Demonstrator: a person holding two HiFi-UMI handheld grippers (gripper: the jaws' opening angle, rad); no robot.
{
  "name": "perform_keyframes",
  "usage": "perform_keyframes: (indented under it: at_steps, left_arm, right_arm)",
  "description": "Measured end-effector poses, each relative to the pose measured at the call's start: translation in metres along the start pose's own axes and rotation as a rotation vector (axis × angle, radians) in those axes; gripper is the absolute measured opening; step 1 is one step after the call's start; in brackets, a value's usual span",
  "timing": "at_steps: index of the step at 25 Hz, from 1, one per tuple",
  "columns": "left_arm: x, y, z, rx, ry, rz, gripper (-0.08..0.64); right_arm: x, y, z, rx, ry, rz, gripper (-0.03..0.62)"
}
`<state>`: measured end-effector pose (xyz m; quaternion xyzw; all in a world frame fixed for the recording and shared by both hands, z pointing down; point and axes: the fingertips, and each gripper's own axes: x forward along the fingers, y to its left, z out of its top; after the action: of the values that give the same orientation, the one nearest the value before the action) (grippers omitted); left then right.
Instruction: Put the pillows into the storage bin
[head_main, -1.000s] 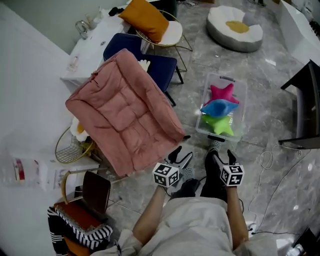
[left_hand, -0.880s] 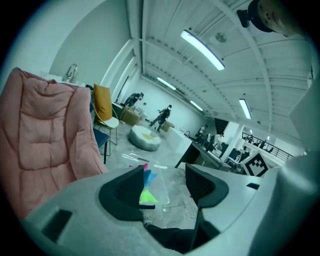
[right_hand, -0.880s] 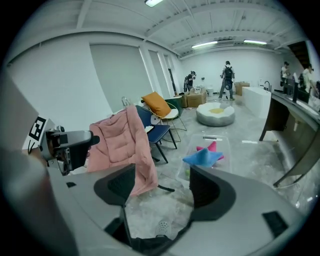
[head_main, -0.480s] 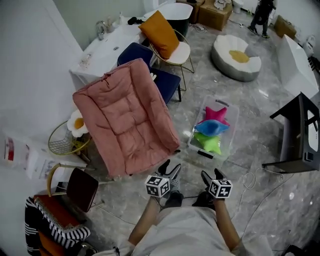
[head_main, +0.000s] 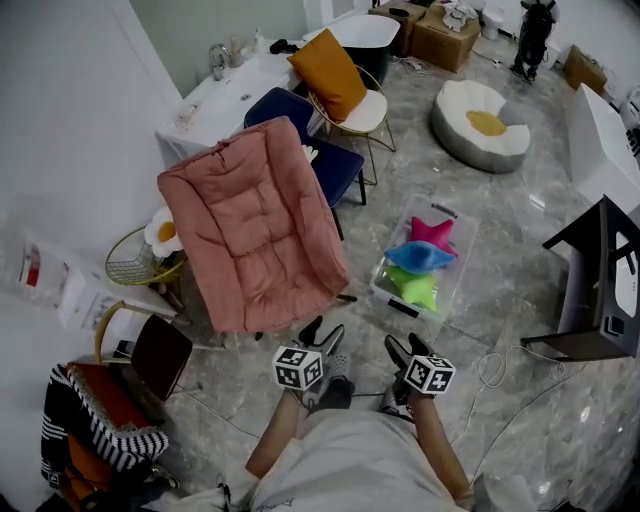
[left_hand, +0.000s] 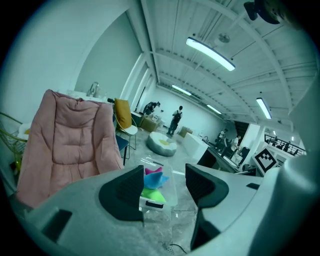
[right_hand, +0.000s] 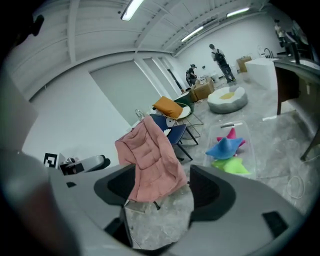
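Pillows, three star-shaped ones, lay inside the clear storage bin (head_main: 460, 272) on the grey marble floor (head_main: 510, 240): a pink pillow (head_main: 433, 231) at the far end, a blue pillow (head_main: 418, 257) in the middle and a green pillow (head_main: 416, 290) at the near end, each touching the next. The bin had no lid on it, and its near end pointed toward the person.

Both grippers were held close to the person's body, short of the bin and touching neither it nor the pillows. The right gripper (head_main: 403, 347) was the nearer one in the head view, with the left gripper (head_main: 322, 333) beside it. Each had its jaws spread wide with nothing between the pads. The left gripper view looked through its gap at the bin farther off; the right gripper view looked at a pink padded chair (head_main: 255, 235), with the bin off to its right.

That chair stood just left of the bin, with a navy chair (head_main: 322, 152) behind it. Bare floor lay beyond the bin up to a round white cushion (head_main: 482, 126). A dark table (head_main: 600, 290) bounded the right side, and a thin cable (head_main: 497, 371) looped on the floor near the right gripper.
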<state>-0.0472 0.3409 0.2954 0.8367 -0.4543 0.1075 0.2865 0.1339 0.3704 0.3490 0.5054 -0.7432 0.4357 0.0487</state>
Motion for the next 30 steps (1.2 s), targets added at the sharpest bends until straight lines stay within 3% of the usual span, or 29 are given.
perform_keyframes:
  at_steps: [5,8,15,18,22,30]
  left_arm:
    - [-0.011,-0.043,-0.002,0.067,0.018,0.007,0.264]
    - [-0.015,-0.06,-0.002,0.069,-0.009,0.037,0.264]
    - [-0.018,-0.103,-0.015,0.079,-0.056,0.079,0.264]
    - [-0.021,-0.111,-0.025,0.089,-0.061,0.091,0.264]
    - [-0.027,-0.115,-0.04,0.046,-0.078,0.102,0.264]
    - [-0.026,-0.129,-0.031,0.061,-0.126,0.102,0.264]
  right_arm:
    - [-0.029,-0.01,0.001,-0.077,-0.01,0.002,0.336]
    - [-0.05,-0.017,0.002,-0.13,-0.023,-0.003,0.329]
    - [-0.083,-0.038,0.007,-0.147,-0.055,0.031,0.324]
    - [-0.091,-0.046,0.007,-0.173,-0.063,0.03,0.319]
    - [-0.106,-0.065,0.007,-0.219,-0.075,0.002,0.309]
    - [-0.114,-0.074,0.007,-0.22,-0.081,0.028,0.281]
